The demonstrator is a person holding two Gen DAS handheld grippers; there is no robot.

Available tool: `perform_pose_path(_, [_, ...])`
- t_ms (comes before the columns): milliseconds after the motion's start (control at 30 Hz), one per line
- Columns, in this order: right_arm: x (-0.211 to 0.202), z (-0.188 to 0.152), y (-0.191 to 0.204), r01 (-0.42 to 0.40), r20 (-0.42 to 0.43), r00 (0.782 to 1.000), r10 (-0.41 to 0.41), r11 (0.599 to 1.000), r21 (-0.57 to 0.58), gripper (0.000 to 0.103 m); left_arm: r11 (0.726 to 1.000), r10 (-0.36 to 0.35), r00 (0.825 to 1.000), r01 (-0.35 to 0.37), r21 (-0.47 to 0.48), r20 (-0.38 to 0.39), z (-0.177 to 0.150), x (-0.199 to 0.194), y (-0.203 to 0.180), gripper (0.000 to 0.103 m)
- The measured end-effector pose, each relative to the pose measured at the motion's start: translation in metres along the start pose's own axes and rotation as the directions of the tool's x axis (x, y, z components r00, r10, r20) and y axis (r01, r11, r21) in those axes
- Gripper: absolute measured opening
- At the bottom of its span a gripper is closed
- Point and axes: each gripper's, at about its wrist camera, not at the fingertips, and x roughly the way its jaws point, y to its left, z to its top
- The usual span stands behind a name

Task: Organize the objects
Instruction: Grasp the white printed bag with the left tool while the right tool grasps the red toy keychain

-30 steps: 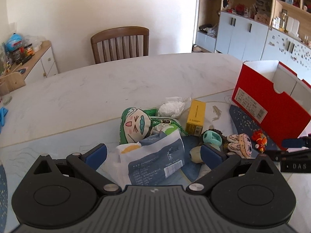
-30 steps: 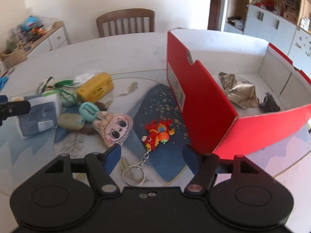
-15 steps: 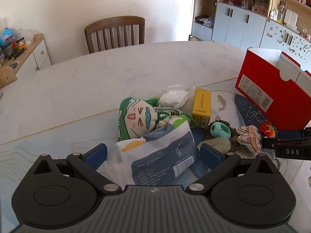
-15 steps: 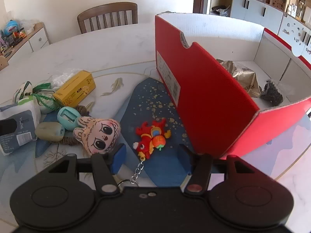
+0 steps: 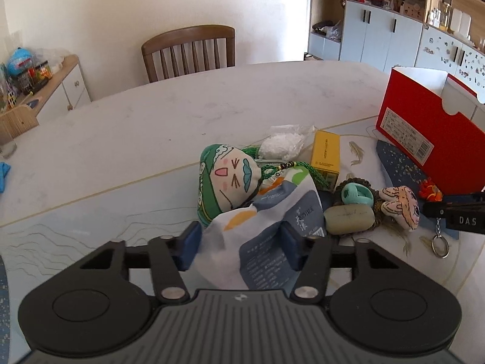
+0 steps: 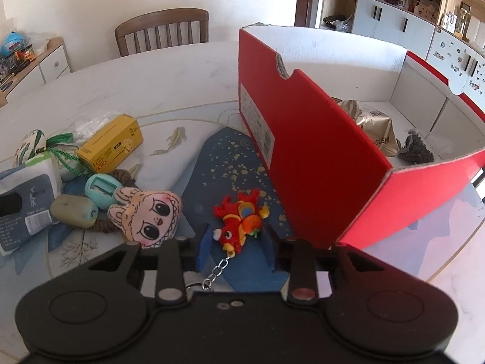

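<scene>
The red box (image 6: 318,157) stands open-topped on the table, white inside, holding a crumpled gold foil bag (image 6: 372,127) and a dark clump (image 6: 415,150). Left of it lie the loose items: a red dragon keychain (image 6: 239,221) with chain and ring, a pink big-eyed plush face (image 6: 148,218), a teal charm (image 6: 101,186), an olive oblong piece (image 6: 74,210), a yellow carton (image 6: 110,142), a green face pouch (image 5: 224,182), a bag of white granules (image 5: 282,144), and a crumpled white-and-blue packet (image 5: 260,233).

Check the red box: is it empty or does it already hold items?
Not empty: the red box holds a crumpled gold packet and a dark clump.
</scene>
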Motion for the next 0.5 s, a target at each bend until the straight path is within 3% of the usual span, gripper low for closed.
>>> perform_pose_path(167, [-0.003,-0.003,-0.003,-0.011,0.001,1.000,0.011,1.000,-0.015,0.033,0.999,0.015,1.000,-0.016,0.028,0.017,-0.004,-0.011,-0.009,0.025])
perform_pose_path(500, [-0.026,-0.014,-0.008,-0.073,0.017,0.997,0.074,0.995,-0.068,0.033,1.000,0.013,0.999,-0.013,0.000,0.047,-0.014,-0.038,-0.026,0.016])
